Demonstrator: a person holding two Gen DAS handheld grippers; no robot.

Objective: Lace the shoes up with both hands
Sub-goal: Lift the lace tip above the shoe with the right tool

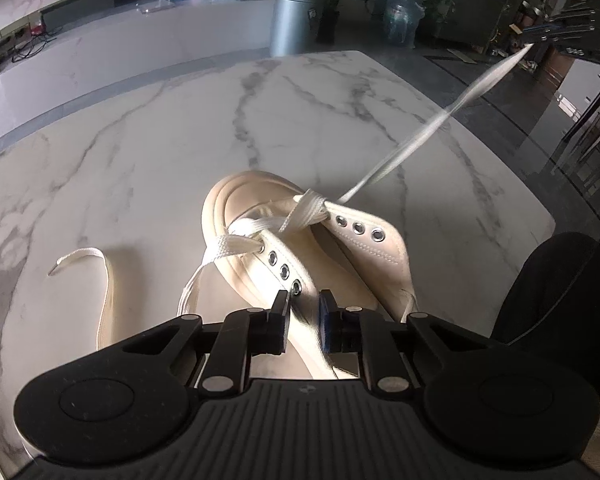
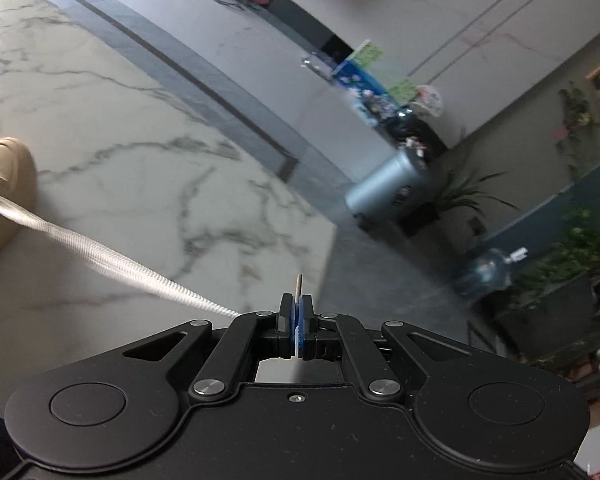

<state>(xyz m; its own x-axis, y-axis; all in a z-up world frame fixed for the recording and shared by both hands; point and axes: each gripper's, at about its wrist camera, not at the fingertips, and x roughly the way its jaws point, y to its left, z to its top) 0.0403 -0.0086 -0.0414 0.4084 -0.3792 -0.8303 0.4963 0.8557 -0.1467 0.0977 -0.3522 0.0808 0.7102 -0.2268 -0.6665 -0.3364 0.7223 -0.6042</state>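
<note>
Shoe (image 1: 300, 248) on marble table (image 1: 140, 140), toe pointing away from you, heel nearest.
Your left gripper (image 1: 304, 312) pinches the shoe's eyelet flap; your right gripper (image 2: 296, 320) is clamped on the lace (image 2: 100, 256), pulled taut up-right.

No readable text, labels or numbers anywhere.

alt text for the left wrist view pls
The left hand-held gripper clamps the cream shoe's eyelet flap on a marble table. The right hand-held gripper pulls one white lace taut, up and right.
</note>
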